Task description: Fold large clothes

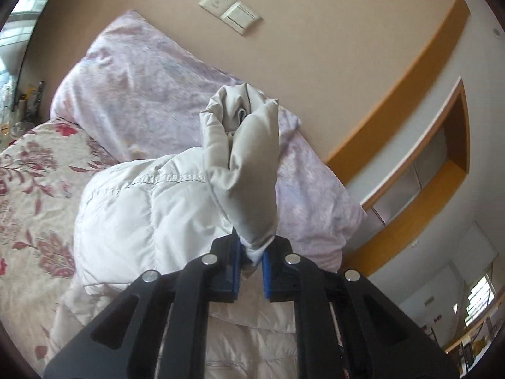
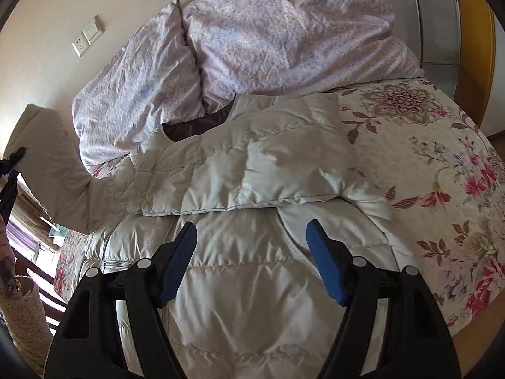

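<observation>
A white quilted down jacket lies on the flowered bed, its right sleeve folded across the chest. My left gripper is shut on the cuff of the jacket's left sleeve and holds that sleeve lifted above the jacket body. In the right wrist view the lifted sleeve shows at the far left with the left gripper on it. My right gripper is open and empty, just above the jacket's lower body.
A crumpled lilac duvet is piled at the head of the bed behind the jacket, also in the left wrist view. The flowered bedspread extends right. A wall with switch plates and wooden trim lies beyond.
</observation>
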The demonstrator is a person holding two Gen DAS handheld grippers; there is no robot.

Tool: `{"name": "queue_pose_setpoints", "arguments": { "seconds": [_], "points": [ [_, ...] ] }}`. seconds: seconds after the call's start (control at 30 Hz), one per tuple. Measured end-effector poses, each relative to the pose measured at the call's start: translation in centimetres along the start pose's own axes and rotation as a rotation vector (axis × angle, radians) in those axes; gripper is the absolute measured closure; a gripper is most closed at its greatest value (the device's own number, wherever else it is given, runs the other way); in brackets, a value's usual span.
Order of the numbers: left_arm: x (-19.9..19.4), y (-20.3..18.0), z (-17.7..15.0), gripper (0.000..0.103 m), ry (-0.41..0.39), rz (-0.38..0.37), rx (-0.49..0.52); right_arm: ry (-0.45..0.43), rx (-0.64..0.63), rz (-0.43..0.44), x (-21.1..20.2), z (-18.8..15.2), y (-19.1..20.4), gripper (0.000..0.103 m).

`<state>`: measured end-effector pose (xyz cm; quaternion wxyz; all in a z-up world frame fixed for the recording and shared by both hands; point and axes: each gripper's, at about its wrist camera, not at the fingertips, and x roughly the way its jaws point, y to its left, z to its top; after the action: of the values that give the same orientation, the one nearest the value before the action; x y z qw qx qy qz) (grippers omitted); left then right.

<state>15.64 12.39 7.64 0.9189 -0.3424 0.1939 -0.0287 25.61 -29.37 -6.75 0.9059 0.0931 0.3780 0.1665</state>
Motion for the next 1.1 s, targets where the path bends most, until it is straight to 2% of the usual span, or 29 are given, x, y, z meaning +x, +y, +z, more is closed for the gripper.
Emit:
{"name": "queue_pose_setpoints", "arguments": {
  "seconds": [0.17, 0.23, 0.4, 0.47, 0.5, 0.53, 0.6, 0.67, 0.73, 0.8, 0.9, 1.03, 1.1],
  "points": [
    [5.7, -3.9, -3.7, 0.093, 0.124, -0.042, 0.066, 0.002, 0.019, -0.02, -0.1, -0.3, -1.6, 0.03],
    [7.7, -5.0, -5.4, 0.093, 0.162, -0.031, 0.093, 0.004, 0.02, -0.022, 0.1, -0.4, -1.8, 0.03],
    [11.9, -4.9, -9.4, 0.091, 0.272, 0.019, 0.148, 0.006, 0.003, -0.024, 0.4, -0.2, -1.3, 0.03],
    [13.4, -4.8, -11.3, 0.082, 0.339, 0.026, 0.171, 0.001, -0.007, -0.028, 0.6, 0.1, -0.8, 0.03],
    [14.0, -4.9, -12.3, 0.071, 0.375, 0.023, 0.188, -0.002, -0.009, -0.028, 0.6, 0.2, -0.6, 0.03],
    [14.4, -5.1, -13.2, 0.054, 0.409, 0.014, 0.206, -0.007, -0.013, -0.026, 0.6, 0.4, -0.3, 0.03],
    [14.3, -5.6, -14.5, 0.032, 0.455, -0.021, 0.242, -0.021, -0.029, -0.021, 0.6, 0.9, 0.5, 0.03],
    [13.1, -5.7, -14.2, 0.026, 0.429, -0.037, 0.273, -0.042, -0.06, -0.014, 0.5, 1.3, 1.7, 0.03],
    [11.3, -4.9, -12.7, 0.022, 0.368, -0.012, 0.299, -0.06, -0.104, 0.0, 0.7, 1.8, 3.4, 0.03],
    [9.9, -3.4, -10.7, 0.022, 0.303, 0.053, 0.313, -0.076, -0.159, 0.02, 1.0, 2.1, 5.6, 0.031],
    [8.4, -0.5, -8.2, 0.021, 0.226, 0.2, 0.348, -0.092, -0.254, 0.052, 2.2, 2.6, 9.1, 0.038],
    [8.1, 3.1, -6.4, 0.021, 0.193, 0.324, 0.364, -0.091, -0.378, 0.074, 5.4, 3.2, 13.6, 0.046],
    [8.1, 4.8, -6.2, 0.021, 0.186, 0.384, 0.376, -0.086, -0.43, 0.042, 7.4, 3.2, 15.0, 0.05]
  ]
}}
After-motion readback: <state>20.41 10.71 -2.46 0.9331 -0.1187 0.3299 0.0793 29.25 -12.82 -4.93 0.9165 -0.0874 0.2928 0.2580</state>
